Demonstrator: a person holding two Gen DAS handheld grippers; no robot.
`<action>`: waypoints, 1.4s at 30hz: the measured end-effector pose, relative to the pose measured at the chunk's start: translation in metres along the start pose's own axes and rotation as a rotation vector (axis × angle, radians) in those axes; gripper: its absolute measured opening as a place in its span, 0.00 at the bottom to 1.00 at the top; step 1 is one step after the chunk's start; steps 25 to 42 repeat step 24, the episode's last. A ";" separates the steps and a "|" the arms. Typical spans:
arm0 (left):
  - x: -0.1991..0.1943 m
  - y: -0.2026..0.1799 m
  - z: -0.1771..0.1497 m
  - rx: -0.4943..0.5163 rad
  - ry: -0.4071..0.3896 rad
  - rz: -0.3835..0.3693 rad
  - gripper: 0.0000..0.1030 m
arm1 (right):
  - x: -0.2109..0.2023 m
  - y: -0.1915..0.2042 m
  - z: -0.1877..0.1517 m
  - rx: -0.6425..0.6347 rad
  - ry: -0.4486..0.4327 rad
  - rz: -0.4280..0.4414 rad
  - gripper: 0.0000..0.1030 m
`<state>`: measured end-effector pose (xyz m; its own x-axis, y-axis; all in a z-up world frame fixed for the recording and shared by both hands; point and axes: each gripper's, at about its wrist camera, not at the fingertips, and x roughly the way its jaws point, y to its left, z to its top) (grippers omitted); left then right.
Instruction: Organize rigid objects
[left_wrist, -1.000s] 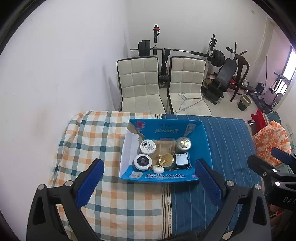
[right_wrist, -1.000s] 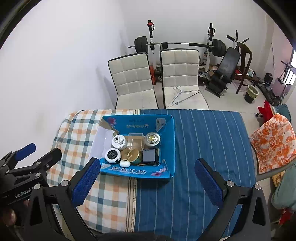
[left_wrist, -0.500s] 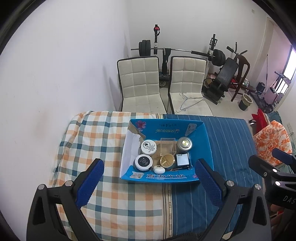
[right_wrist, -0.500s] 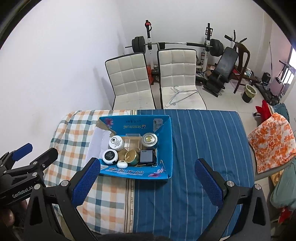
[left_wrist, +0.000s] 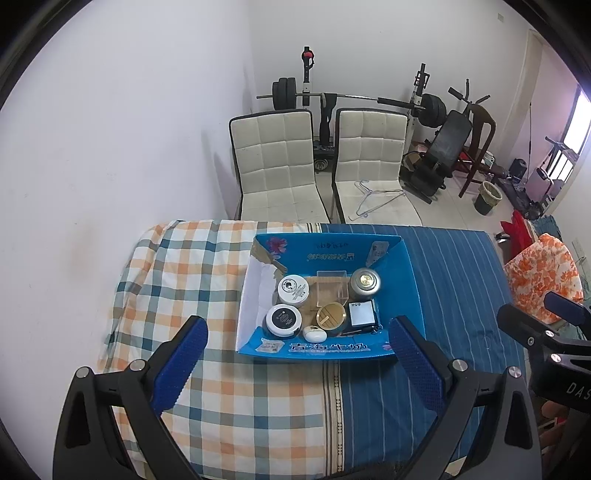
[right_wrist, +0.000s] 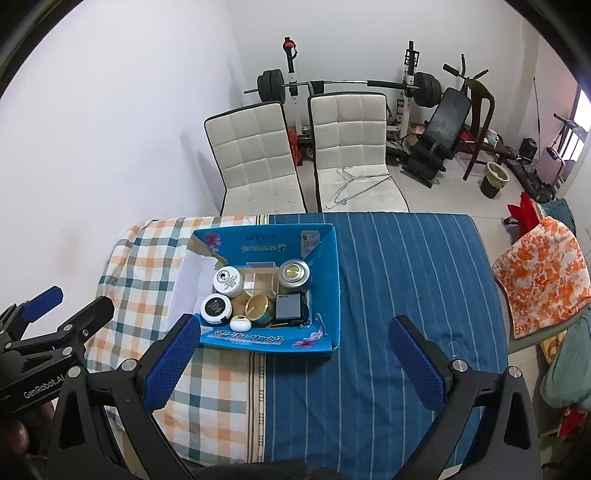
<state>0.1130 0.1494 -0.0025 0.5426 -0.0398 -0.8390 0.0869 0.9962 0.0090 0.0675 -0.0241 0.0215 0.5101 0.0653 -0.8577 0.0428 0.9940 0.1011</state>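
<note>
Hovering above the near edge of a bed, the left gripper (left_wrist: 295, 363) and the right gripper (right_wrist: 293, 360) both have their blue-padded black jaws spread wide, with nothing between them. An open blue cardboard box (left_wrist: 410, 280) printed with white characters sits on the bed across the seam where an orange, teal and white checked cloth (left_wrist: 177, 266) on the left meets a blue cloth with pale stripes (right_wrist: 402, 266) on the right. The rigid objects all lie inside this box. At its far left stands a white round jar with a dark emblem on its lid (left_wrist: 293, 290); near it, at the near left, stands a round jar with a black lid (left_wrist: 283, 319). A clear plastic square container (left_wrist: 331, 287) occupies the far middle, and a silver cylindrical tin with a gold centre (left_wrist: 365, 283) stands at the far right. A round gold-lidded tin (left_wrist: 331, 315) sits in the near middle, with a small white oval case (left_wrist: 314, 334) just beside it against the near wall. A flat grey rectangular box (left_wrist: 361, 313) lies at the near right. In the left wrist view the right gripper appears at the far right edge; in the right wrist view the left gripper appears at the lower left. Beyond the bed stand two white padded chairs (right_wrist: 255, 158), the right one bearing a wire hanger (right_wrist: 352, 182), and a barbell rack (right_wrist: 347, 85) stands against the far wall.
</note>
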 end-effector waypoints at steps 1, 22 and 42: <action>0.000 0.000 -0.001 0.001 0.002 -0.001 0.98 | -0.001 0.000 0.000 0.000 -0.001 -0.002 1.00; -0.002 0.002 -0.005 -0.011 0.002 0.008 0.98 | -0.002 -0.001 -0.011 -0.012 -0.004 -0.013 1.00; -0.002 0.003 -0.005 -0.015 0.004 0.005 0.98 | 0.000 -0.002 -0.012 -0.013 0.000 -0.013 1.00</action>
